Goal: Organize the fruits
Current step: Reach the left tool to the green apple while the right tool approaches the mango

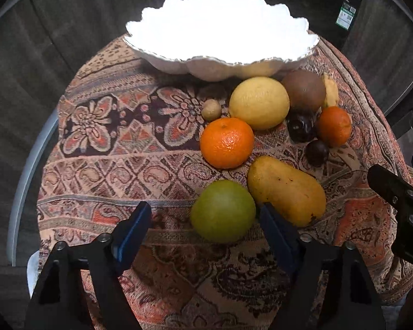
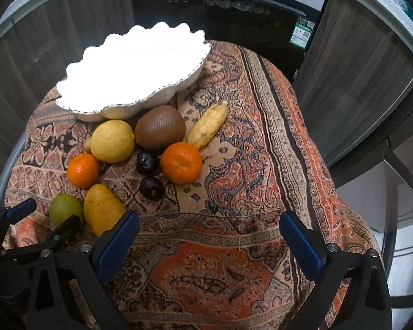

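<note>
Both grippers spread, fruit pile untouched on the cloth-covered bench.

Left hand-held gripper spread around the round green fruit; right hand-held gripper spread, holding nothing. Risk: its right finger touches the yellow mango, so closing may nudge it. The scalloped white bowl sits behind the pile.

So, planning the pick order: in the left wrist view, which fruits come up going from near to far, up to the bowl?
green apple → mango → large orange → lemon → white bowl

Both wrist views look down, sharing the bowl.
</note>
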`<move>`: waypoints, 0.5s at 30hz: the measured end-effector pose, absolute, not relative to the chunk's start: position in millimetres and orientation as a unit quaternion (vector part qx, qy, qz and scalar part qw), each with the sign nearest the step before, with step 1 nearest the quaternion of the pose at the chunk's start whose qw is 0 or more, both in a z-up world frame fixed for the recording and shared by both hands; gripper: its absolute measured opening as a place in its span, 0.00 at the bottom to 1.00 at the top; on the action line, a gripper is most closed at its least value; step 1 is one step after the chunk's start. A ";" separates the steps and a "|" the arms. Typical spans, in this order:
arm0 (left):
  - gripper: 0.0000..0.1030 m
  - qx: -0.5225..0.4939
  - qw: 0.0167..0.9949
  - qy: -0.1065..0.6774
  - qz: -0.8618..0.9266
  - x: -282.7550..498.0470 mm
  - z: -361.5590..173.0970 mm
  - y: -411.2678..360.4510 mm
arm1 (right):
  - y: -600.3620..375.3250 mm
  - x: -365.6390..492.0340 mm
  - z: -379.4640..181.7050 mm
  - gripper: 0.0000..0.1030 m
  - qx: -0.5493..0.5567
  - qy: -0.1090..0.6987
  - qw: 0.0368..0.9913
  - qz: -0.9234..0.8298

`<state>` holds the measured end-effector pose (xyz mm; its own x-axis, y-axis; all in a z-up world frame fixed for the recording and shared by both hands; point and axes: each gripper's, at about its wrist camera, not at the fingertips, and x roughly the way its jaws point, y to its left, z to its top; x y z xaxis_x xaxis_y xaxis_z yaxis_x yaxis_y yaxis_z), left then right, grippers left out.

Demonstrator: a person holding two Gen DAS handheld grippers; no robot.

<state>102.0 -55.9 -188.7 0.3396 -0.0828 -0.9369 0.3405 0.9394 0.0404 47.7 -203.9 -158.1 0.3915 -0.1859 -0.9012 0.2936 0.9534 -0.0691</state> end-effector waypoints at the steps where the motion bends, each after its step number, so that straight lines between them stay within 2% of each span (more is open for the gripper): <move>1: 0.73 0.114 0.809 0.561 -0.132 103.2 -190.9 -56.0 | -203.8 48.5 -160.8 1.00 0.051 0.535 0.831 -0.144; 4: 0.71 0.115 0.810 0.558 -0.140 107.3 -193.8 -56.6 | -204.8 50.0 -167.3 1.00 0.053 0.544 0.825 -0.144; 10: 0.49 0.089 0.795 0.574 -0.173 111.7 -205.3 -55.2 | -203.4 52.4 -171.8 1.00 0.049 0.549 0.822 -0.146; 15: 0.47 0.082 0.794 0.577 -0.171 111.6 -206.4 -57.0 | -202.6 51.5 -171.2 1.00 0.050 0.550 0.821 -0.148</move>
<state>111.6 -57.0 -206.4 0.2750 -0.1773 -0.9449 0.3674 0.9276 -0.0672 51.5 -202.6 -171.2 0.3525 -0.1869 -0.9169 0.2974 0.9514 -0.0796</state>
